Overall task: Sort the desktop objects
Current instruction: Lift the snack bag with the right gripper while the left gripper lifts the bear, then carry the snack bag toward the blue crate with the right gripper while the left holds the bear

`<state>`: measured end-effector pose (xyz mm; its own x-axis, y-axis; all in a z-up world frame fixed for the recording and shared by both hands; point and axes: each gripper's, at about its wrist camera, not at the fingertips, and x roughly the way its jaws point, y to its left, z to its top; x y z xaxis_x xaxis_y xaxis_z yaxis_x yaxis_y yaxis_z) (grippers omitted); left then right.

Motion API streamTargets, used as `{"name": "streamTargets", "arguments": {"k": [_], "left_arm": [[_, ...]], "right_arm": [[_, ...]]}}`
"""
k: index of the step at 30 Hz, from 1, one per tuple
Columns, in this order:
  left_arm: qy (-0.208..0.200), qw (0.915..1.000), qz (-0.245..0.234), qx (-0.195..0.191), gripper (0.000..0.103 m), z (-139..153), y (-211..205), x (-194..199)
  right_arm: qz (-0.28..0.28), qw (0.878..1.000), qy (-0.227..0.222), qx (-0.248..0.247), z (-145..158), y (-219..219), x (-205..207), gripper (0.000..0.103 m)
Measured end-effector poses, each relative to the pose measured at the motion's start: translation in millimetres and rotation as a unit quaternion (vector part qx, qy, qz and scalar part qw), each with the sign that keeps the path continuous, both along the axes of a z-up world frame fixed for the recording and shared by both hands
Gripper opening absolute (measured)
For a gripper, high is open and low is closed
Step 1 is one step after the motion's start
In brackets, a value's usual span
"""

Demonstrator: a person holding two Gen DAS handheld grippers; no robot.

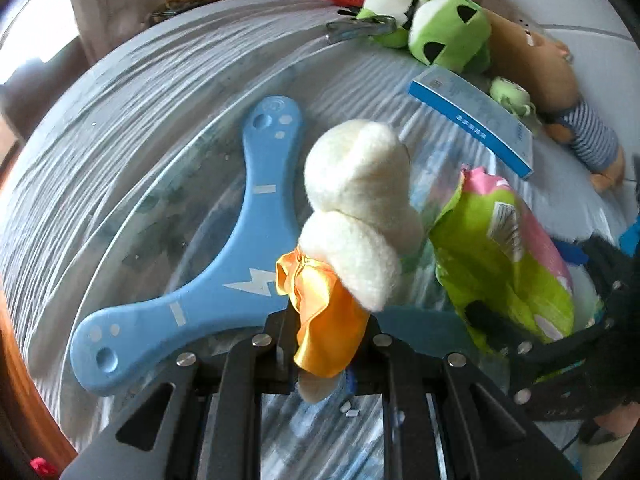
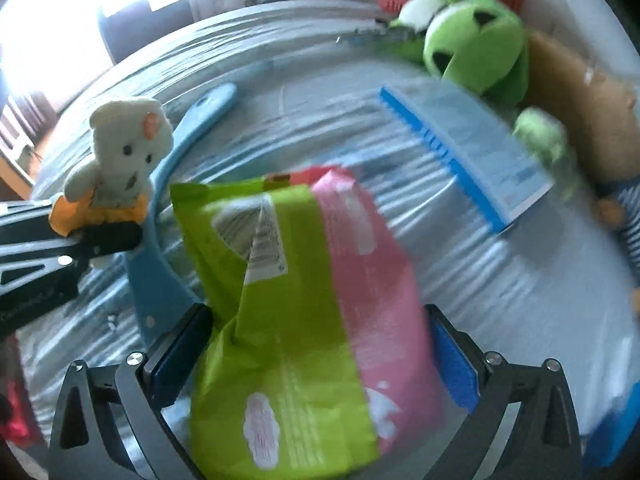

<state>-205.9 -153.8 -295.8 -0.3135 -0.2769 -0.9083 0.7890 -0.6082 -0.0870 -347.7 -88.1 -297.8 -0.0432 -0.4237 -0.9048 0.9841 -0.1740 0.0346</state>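
1. Toy bear (image 1: 360, 216) sits squeezed in the left gripper (image 1: 332, 344) jaws, by its orange skirt.
2. Right gripper (image 2: 316, 356) jaws squeeze a snack bag (image 2: 304, 300) at 3 o'clock of the bear.
3. Both look soft and light; hold their middles gently.

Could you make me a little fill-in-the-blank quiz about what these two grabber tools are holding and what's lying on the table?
1. The left gripper is shut on a small white plush bear wearing an ____ satin dress.
2. The right gripper holds a soft plastic packet coloured lime green and ____.
3. The flat three-armed boomerang on the table is ____.
4. The green plush frog lies on the table's ____ side.

Missing words: orange; pink; blue; far
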Motion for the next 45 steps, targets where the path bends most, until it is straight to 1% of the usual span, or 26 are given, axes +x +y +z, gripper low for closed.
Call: {"name": "streamTargets", "arguments": {"k": [1, 3, 4, 6, 9, 11, 15, 17, 21, 24, 26, 29, 32, 34, 35, 36, 38, 41, 45], "left_arm": [[0.001, 1.0, 0.0, -0.003, 0.016, 1, 2, -3], [0.002, 1.0, 0.004, -0.005, 0.016, 1, 4, -3], [0.004, 1.0, 0.005, -0.006, 0.016, 1, 5, -2], [0.008, 1.0, 0.004, -0.003, 0.016, 1, 6, 0], [0.011, 0.9999, -0.005, 0.005, 0.016, 4, 5, 3], [0.017, 0.9998, -0.013, 0.005, 0.016, 9, 7, 6], [0.027, 0.9992, -0.029, 0.002, 0.016, 21, 11, 16], [0.032, 0.9988, -0.038, -0.003, 0.016, 30, 12, 20], [0.045, 0.9971, -0.06, -0.016, 0.016, 56, 17, 27], [0.06, 0.9943, -0.082, -0.032, 0.016, 82, 22, 29], [0.074, 0.9913, -0.101, -0.041, 0.016, 100, 28, 29], [0.097, 0.9848, -0.134, -0.054, 0.016, 129, 38, 25], [0.128, 0.9749, -0.17, -0.066, 0.016, 159, 51, 23], [0.147, 0.9672, -0.193, -0.075, 0.016, 180, 62, 20], [0.157, 0.9631, -0.204, -0.078, 0.016, 190, 66, 19], [0.168, 0.9584, -0.216, -0.081, 0.016, 201, 72, 17], [0.187, 0.9493, -0.238, -0.086, 0.016, 221, 85, 14], [0.206, 0.9379, -0.262, -0.095, 0.016, 246, 104, 9], [0.246, 0.9156, -0.301, -0.104, 0.016, 282, 138, 3]], "right_arm": [[-0.002, 1.0, -0.004, -0.002, -6, 1, 1, 0.103], [-0.013, 1.0, -0.019, -0.019, -7, 4, -3, 0.103], [-0.014, 1.0, -0.016, -0.021, -7, 4, -2, 0.103], [-0.022, 0.999, -0.016, -0.022, -7, 5, -1, 0.103], [-0.054, 0.998, -0.019, -0.012, -6, 7, -2, 0.103], [-0.086, 0.996, -0.02, -0.005, -4, 12, -1, 0.098], [-0.118, 0.993, -0.011, -0.001, 6, 20, 6, 0.094], [-0.13, 0.991, -0.022, -0.012, 15, 29, 8, 0.094], [-0.16, 0.986, -0.018, -0.037, 44, 47, 14, 0.094], [-0.179, 0.982, 0.002, -0.065, 80, 58, 20, 0.094], [-0.196, 0.977, 0.016, -0.088, 109, 68, 23, 0.094], [-0.222, 0.967, 0.035, -0.12, 150, 87, 32, 0.094], [-0.251, 0.954, 0.066, -0.151, 189, 108, 46, 0.094], [-0.272, 0.943, 0.086, -0.172, 217, 124, 55, 0.094], [-0.279, 0.938, 0.095, -0.18, 227, 130, 59, 0.094], [-0.29, 0.931, 0.111, -0.19, 242, 139, 65, 0.094], [-0.309, 0.921, 0.133, -0.198, 262, 149, 71, 0.094], [-0.335, 0.905, 0.154, -0.215, 288, 172, 79, 0.094], [-0.367, 0.879, 0.195, -0.236, 325, 211, 92, 0.094]]}}
